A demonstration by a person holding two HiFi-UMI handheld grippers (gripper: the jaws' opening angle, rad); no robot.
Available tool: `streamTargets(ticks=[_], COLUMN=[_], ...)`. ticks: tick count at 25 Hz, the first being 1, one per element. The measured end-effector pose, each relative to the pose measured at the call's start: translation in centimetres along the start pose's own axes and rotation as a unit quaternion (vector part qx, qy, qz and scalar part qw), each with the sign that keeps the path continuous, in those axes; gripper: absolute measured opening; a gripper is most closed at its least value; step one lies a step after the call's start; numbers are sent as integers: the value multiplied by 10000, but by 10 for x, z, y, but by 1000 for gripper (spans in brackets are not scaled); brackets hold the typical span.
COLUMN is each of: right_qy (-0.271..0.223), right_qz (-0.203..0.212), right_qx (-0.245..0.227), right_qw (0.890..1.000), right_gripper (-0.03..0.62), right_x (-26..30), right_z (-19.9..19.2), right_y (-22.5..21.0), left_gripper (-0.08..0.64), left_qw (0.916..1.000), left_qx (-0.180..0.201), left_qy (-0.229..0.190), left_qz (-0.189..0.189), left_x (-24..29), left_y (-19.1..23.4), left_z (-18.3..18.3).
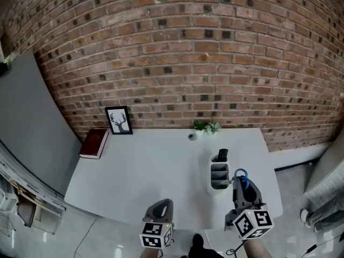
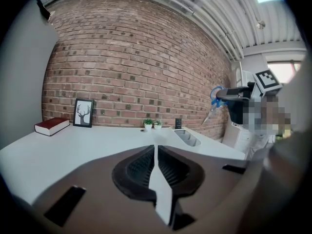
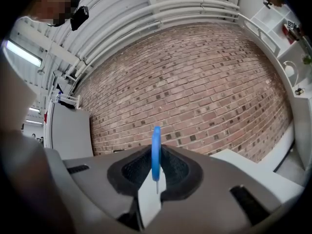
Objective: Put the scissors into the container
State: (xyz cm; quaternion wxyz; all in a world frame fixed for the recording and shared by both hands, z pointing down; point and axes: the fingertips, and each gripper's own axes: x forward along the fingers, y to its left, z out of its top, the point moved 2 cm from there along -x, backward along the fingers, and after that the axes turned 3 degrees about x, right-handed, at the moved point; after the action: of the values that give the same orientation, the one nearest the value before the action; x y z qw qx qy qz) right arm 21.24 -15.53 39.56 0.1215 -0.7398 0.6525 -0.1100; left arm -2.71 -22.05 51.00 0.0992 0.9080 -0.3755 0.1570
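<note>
On the white table (image 1: 161, 171), in the head view, a white container (image 1: 219, 175) with several compartments is seen towards 4 o'clock, inside the right edge, and a dark object (image 1: 222, 155) stands in its far compartment. A framed deer picture (image 1: 119, 120) is propped against the brick wall (image 1: 183, 52) at 10 o'clock, a red book (image 1: 94, 143) lies just beside it, and two small plants (image 1: 206, 126) are set at 12 o'clock. The right gripper (image 1: 240, 180) is held at 5 o'clock, just beside the container's near end, with the blue-handled scissors (image 1: 241, 174) clamped in it; the scissors are not yet in the container. The left gripper (image 1: 165, 203) is held at 6 o'clock over the table's near edge, well apart from the container.

From the left gripper view, its jaws are seen pressed together with nothing between them. The book and picture are placed at 9 o'clock and the container towards 1 o'clock. The right gripper is seen at 2 o'clock, raised above the table, the scissors' blades pointing down towards 7 o'clock.

From the right gripper view, the jaws are seen closed on the scissors, whose blue handle loop stands edge-on between them, pointing to 12 o'clock. The brick wall fills the background, and a corner of the table is seen at 4 o'clock
</note>
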Motion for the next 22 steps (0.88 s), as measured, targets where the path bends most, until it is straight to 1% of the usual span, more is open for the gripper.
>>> streamTargets(ticks=[4, 11, 22], right_qy=[49, 164, 312], right_qz=[45, 125, 140], right_qx=[-41, 22, -85], right_qw=[10000, 9998, 9994], right_gripper=[49, 49, 49], right_x=[19, 44, 81], right_z=[-1, -7, -24], right_y=[-7, -17, -30], left_gripper=[26, 26, 26], left_qw=[9999, 9991, 9972], left_qx=[-44, -153, -262], left_qy=[19, 89, 132], left_qz=[135, 388, 682], left_x=[7, 9, 8], left_y=[5, 12, 19], left_z=[1, -2, -6])
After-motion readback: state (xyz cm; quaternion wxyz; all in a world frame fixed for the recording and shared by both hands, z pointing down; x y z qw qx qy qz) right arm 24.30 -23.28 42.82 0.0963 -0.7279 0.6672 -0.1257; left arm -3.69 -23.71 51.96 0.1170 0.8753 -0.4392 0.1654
